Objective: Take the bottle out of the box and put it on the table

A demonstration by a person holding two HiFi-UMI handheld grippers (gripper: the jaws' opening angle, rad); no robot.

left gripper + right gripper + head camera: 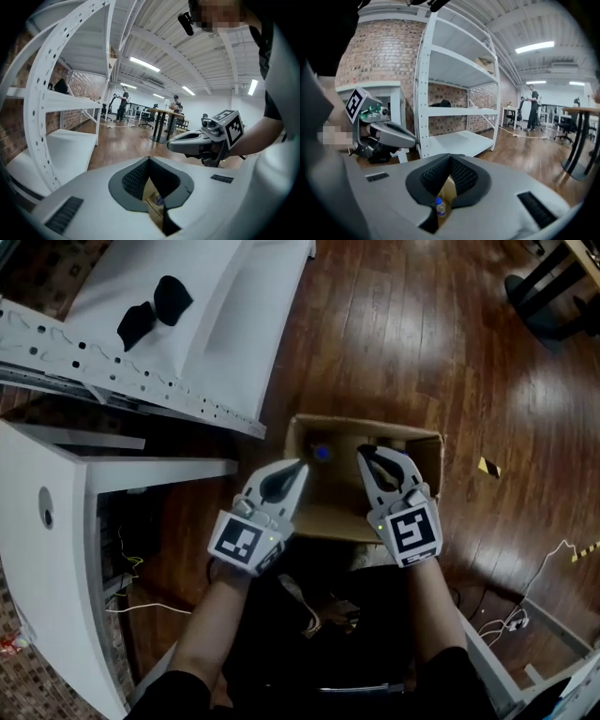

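An open cardboard box [330, 519] stands on the wooden floor in front of me. A clear bottle with a blue cap [322, 452] stands upright inside it at the far left. My left gripper [302, 465] hovers over the box's left side, jaws shut and empty, its tip just beside the cap. Over the right side of the box my right gripper [361, 454] is also shut and holds nothing. The right gripper view looks down past its closed jaws [450, 157] at the bottle [440, 207] against the box wall. The blue cap [160, 200] also shows below the left gripper's own jaws [149, 160].
A white metal shelf rack [141, 381] stands at the upper left, with two black items [155, 307] on its shelf. A white table [56, 549] is at the left. Cables [525, 615] lie on the floor at the right. People and desks are far off.
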